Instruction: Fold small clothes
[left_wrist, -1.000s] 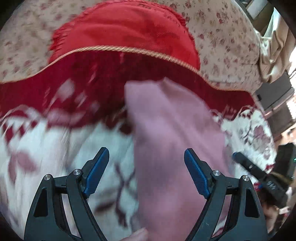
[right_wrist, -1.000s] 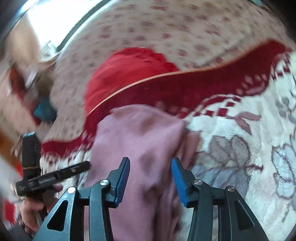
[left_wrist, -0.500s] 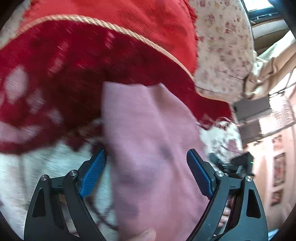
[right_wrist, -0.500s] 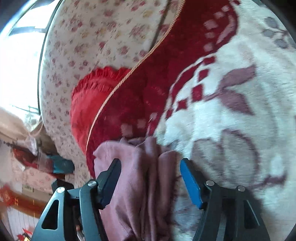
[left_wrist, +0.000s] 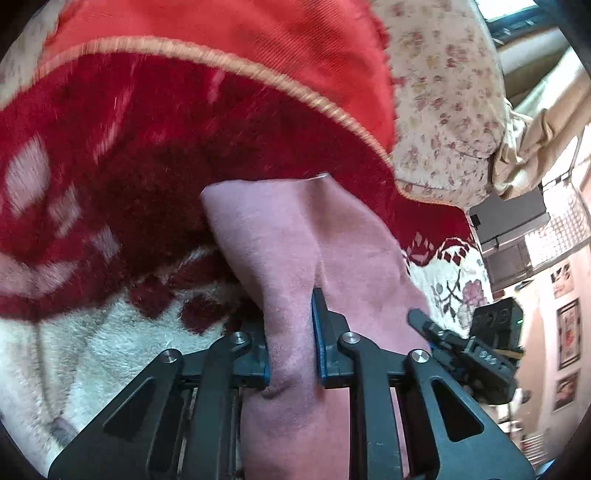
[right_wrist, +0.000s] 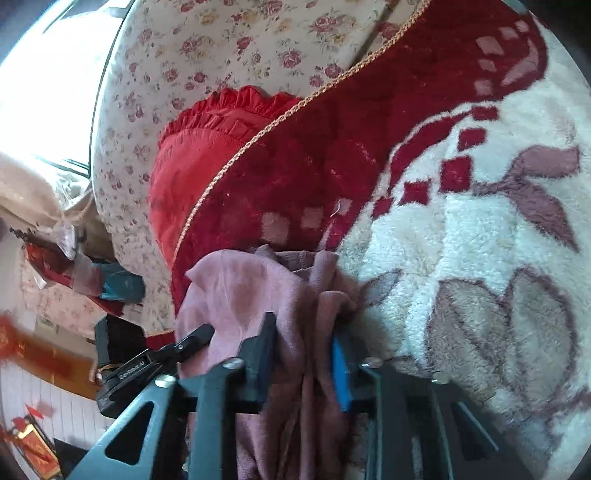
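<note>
A dusty pink garment (left_wrist: 295, 236) lies on a red and white fleece blanket (left_wrist: 92, 206). My left gripper (left_wrist: 291, 332) is shut on a fold of the pink garment, the cloth bunched between its blue pads. My right gripper (right_wrist: 303, 354) is shut on the gathered edge of the same pink garment (right_wrist: 236, 288) near its other side. The right gripper (left_wrist: 465, 350) shows at the right of the left wrist view, and the left gripper (right_wrist: 155, 362) shows at the lower left of the right wrist view.
A red ruffled cushion (right_wrist: 192, 147) and a floral cushion (right_wrist: 229, 44) lie beyond the blanket's gold-corded edge (left_wrist: 258, 74). A bright window (right_wrist: 48, 74) is at far left. Room clutter and wall pictures (left_wrist: 565, 332) lie past the bed's edge.
Both grippers have closed from open onto the pink garment. The left gripper has moved in over the cloth; the right has dropped to its bunched edge.
</note>
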